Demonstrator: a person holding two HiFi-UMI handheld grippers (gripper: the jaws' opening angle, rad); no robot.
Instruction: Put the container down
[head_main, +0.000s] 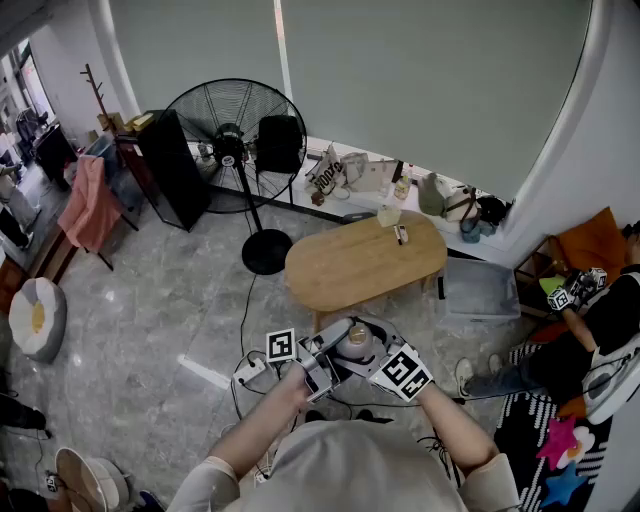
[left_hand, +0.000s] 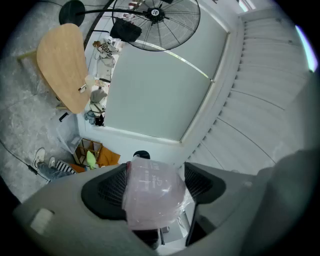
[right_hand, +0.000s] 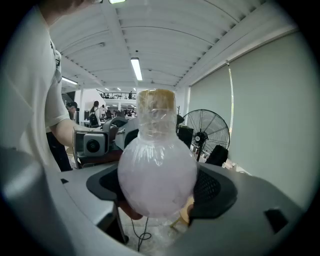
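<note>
Before the oval wooden table (head_main: 360, 262), two grippers share one container.
The left gripper (head_main: 325, 365) and right gripper (head_main: 375, 360) meet in front of the person's chest, above the grey floor (head_main: 170, 300). Each one's wide-set jaws press on the round, film-wrapped container (head_main: 354, 343), which is held in the air with its tan-capped neck up.

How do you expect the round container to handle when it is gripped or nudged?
The container has a bulbous body, so it would probably roll if laid sideways. Its glossy, crinkled wrap looks slippery. It appears translucent and thin-walled, so it is likely light and may dent under firm pressure.
</note>
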